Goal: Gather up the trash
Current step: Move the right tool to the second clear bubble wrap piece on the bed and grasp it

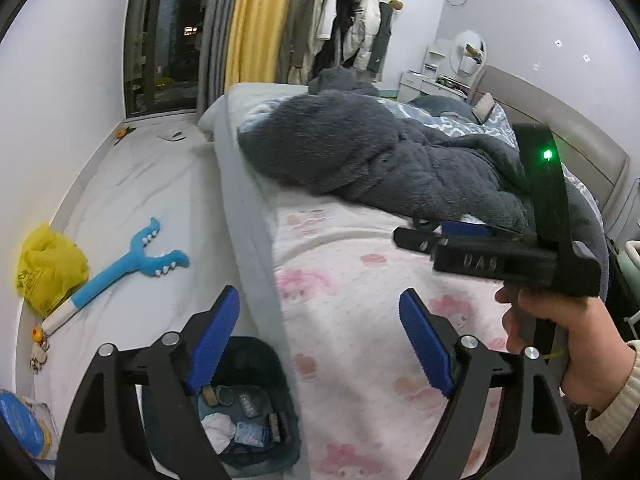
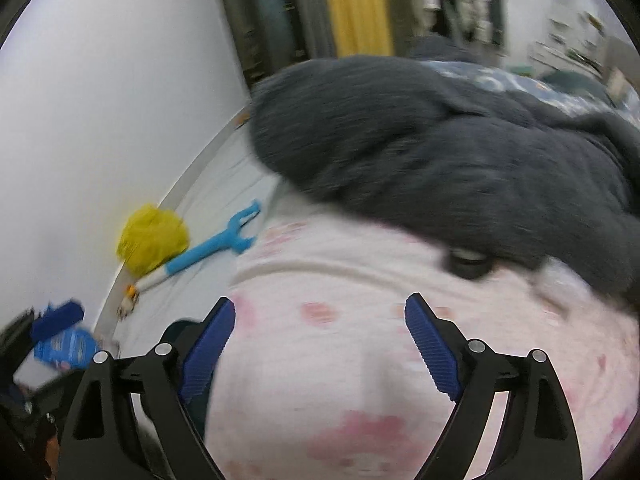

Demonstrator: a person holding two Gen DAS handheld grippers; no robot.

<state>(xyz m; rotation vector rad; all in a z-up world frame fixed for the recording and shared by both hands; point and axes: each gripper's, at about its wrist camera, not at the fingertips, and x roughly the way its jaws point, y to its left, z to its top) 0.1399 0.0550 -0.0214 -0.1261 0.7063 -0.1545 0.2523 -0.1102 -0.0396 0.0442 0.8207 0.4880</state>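
Note:
A dark teal trash bin [image 1: 276, 364] stands on the floor against the bed's side, with paper scraps and wrappers [image 1: 240, 428] inside. My left gripper [image 1: 320, 320] is open and empty, hovering over the bin's rim and the bed edge. My right gripper [image 2: 320, 332] is open and empty above the pink patterned bed sheet [image 2: 360, 360]; it also shows in the left wrist view [image 1: 440, 240], held by a hand over the bed. A small dark round object [image 2: 468, 264] lies on the sheet at the edge of the grey blanket [image 2: 440, 152]. The right wrist view is blurred.
A yellow plastic bag [image 1: 48, 268] and a blue toy slingshot [image 1: 132, 260] lie on the white floor by the wall. A blue packet [image 1: 16, 420] sits at the lower left. A grey fluffy blanket [image 1: 380, 152] covers the bed. Window, curtains and hanging clothes stand behind.

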